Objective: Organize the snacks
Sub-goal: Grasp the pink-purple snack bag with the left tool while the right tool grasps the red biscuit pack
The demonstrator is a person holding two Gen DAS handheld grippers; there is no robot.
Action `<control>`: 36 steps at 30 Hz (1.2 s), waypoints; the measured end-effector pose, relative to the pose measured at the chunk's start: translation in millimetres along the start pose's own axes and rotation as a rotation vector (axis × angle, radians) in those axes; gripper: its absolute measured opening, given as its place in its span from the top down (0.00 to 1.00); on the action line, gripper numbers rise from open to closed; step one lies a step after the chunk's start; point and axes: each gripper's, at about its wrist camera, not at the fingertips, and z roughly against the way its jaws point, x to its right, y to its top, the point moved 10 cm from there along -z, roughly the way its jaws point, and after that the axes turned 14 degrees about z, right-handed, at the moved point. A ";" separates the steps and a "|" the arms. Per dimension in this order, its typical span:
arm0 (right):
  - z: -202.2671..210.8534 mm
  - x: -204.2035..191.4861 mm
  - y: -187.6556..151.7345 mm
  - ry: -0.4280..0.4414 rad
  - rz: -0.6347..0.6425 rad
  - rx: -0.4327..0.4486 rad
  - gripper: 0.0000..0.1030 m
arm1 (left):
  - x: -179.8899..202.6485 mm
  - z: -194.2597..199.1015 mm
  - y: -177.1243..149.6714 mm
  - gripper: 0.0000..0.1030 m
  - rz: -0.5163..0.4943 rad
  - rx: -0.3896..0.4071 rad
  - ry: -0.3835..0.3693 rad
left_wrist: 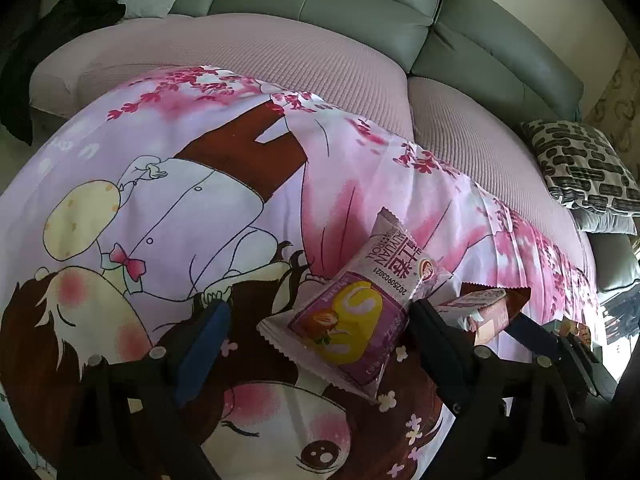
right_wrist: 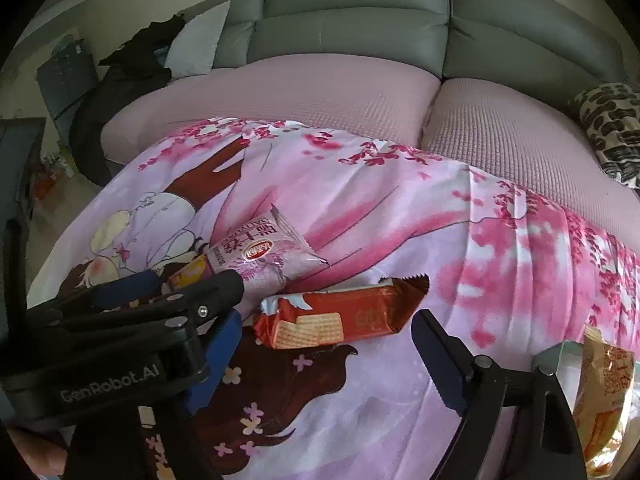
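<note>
A purple swiss-roll cake packet [left_wrist: 352,304] lies on the pink cartoon-print cloth [left_wrist: 168,200], between the wide-apart fingers of my open left gripper [left_wrist: 316,332]. The packet also shows in the right wrist view [right_wrist: 260,256]. A red wafer biscuit packet [right_wrist: 340,316] lies just right of it, between the open fingers of my right gripper [right_wrist: 328,344]. The wafer packet also shows in the left wrist view [left_wrist: 488,308]. In the right wrist view the left gripper [right_wrist: 168,292] sits at the left, its fingers either side of the cake packet. Neither gripper holds anything.
An orange snack bag [right_wrist: 604,396] and a grey box edge [right_wrist: 560,352] sit at the far right. The cloth covers a pink sofa seat [right_wrist: 320,92] with grey backrests [left_wrist: 360,4]. A patterned cushion [left_wrist: 580,168] lies right; dark clothes [right_wrist: 132,60] lie left.
</note>
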 end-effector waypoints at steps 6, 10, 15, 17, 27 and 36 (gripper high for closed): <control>-1.4 1.4 1.5 -0.009 0.008 0.000 0.28 | 0.6 0.7 0.8 0.18 0.005 -0.002 -0.013; -1.0 1.9 0.7 -0.003 0.004 0.007 0.30 | 3.1 0.5 -0.1 0.18 -0.003 -0.006 -0.018; 1.6 3.0 -2.6 0.001 -0.006 0.011 0.31 | 5.7 -0.8 -1.9 0.18 -0.009 -0.017 -0.029; 4.0 4.1 -5.6 0.000 -0.017 0.014 0.31 | 7.7 -1.9 -3.4 0.18 -0.018 -0.022 -0.030; 17.0 21.3 -20.7 -0.025 -0.096 0.031 0.34 | 7.3 -8.2 -9.7 0.26 -0.040 -0.027 -0.022; 25.6 34.1 -32.3 -0.024 -0.162 0.030 0.34 | 19.6 -11.0 -18.3 0.37 -0.082 -0.047 -0.016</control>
